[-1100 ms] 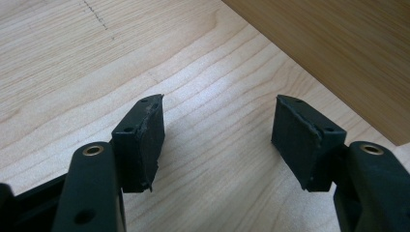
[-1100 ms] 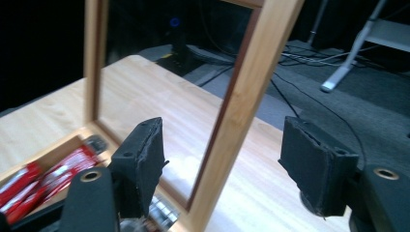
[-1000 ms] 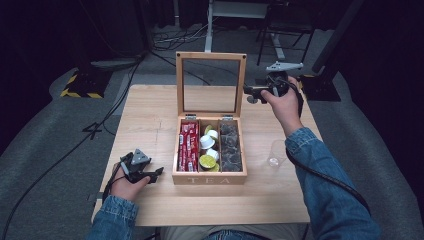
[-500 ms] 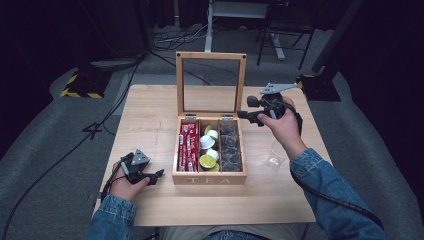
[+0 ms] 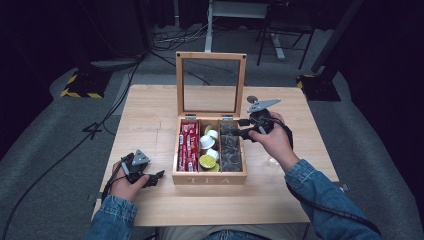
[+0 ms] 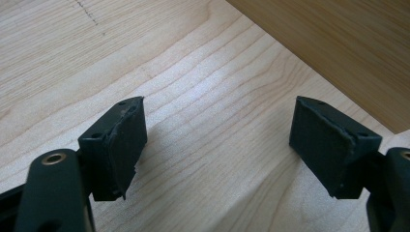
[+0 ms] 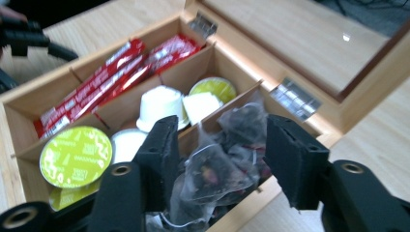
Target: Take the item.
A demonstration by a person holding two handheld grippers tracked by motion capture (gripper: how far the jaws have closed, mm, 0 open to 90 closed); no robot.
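The tea box (image 5: pixel 210 177) sits at the middle of the table (image 5: pixel 150 120), its long axis running away from the person, the "TEA" front facing them and the glass lid (image 5: pixel 210 84) standing upright at the far end on its hinges. Three compartments run along that axis: red sachets (image 5: pixel 188 146) lie lengthwise in the left one, white and green-topped capsules (image 5: pixel 207 150) fill the middle one, and clear tea bags (image 5: pixel 230 148) with dark leaves lie in the right one. The right gripper (image 5: pixel 235 133) hovers over the far end of the right compartment, pointing left across the box and tipped downward. In the right gripper view its jaws have just been closing and stand apart either side of a tea bag (image 7: pixel 217 164); the pads do not press on it, so nothing is gripped. The left gripper (image 5: pixel 159 176) rests low on the table just beside the box's near-left corner, pointing at its side wall (image 6: pixel 348 43). Its jaws have just been opening and stand wide apart over bare wood with nothing between them.
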